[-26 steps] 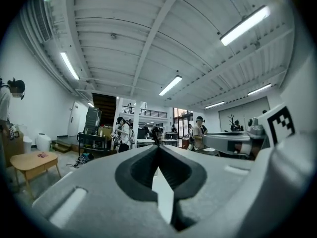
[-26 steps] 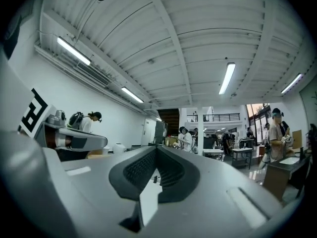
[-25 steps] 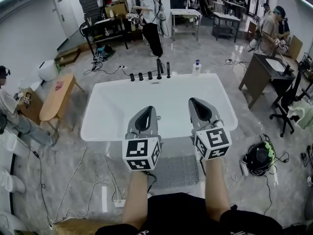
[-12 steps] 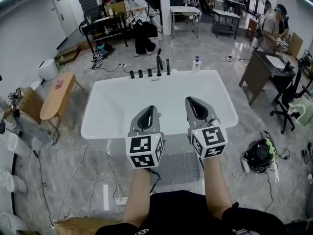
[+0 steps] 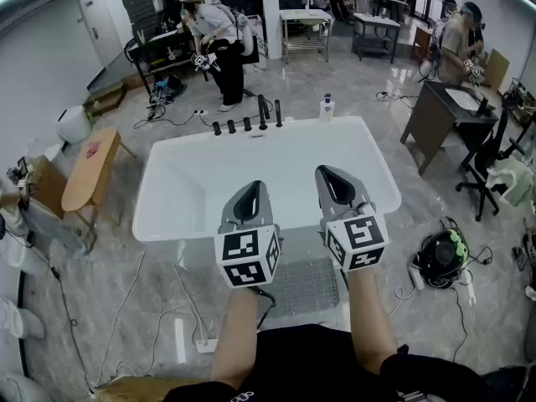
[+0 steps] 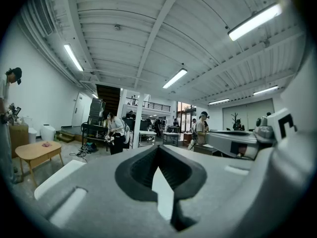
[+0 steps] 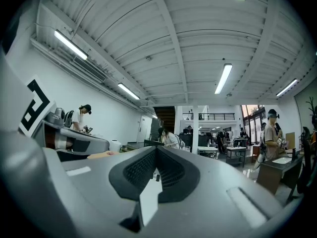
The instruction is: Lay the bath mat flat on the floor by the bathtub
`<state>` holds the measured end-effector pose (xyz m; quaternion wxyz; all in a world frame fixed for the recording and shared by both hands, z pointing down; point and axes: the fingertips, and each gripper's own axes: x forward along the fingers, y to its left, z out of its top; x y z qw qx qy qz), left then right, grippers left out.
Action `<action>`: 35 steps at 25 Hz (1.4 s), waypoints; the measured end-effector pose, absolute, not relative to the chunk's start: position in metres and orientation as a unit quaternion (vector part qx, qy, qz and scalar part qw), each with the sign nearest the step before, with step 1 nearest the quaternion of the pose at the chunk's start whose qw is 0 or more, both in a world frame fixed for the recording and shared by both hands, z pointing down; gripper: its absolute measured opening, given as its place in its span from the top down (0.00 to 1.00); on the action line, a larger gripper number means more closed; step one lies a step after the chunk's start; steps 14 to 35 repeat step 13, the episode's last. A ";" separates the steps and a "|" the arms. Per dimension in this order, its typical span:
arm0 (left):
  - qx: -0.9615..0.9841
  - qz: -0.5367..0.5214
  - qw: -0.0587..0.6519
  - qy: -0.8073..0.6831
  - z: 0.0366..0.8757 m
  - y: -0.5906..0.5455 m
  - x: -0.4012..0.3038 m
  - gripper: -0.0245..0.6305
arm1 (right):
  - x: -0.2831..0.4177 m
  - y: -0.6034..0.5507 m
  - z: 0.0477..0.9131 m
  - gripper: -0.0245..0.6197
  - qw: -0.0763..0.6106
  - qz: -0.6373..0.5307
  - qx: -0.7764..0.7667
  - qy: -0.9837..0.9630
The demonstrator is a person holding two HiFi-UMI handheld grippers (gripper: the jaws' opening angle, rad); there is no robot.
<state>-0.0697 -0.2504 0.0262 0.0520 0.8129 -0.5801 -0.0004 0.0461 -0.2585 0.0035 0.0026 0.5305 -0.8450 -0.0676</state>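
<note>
While the mat (image 5: 306, 290) lies at the tub's (image 5: 180, 193) six o'clock, the left gripper (image 5: 254, 186) and right gripper (image 5: 328, 174) are pressed together, empty.

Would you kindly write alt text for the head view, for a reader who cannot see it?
A person holds the grey left tongs and grey right tongs, both shut and empty, side by side before a white rectangular bathtub. A grey textured bath mat lies on the floor beside the tub, partly hidden by the arms.
</note>
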 end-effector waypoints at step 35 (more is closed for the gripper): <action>0.812 0.008 0.048 -0.582 0.025 -0.252 -0.073 0.96 | 0.032 -0.261 0.007 0.95 0.010 -0.070 0.522 -0.850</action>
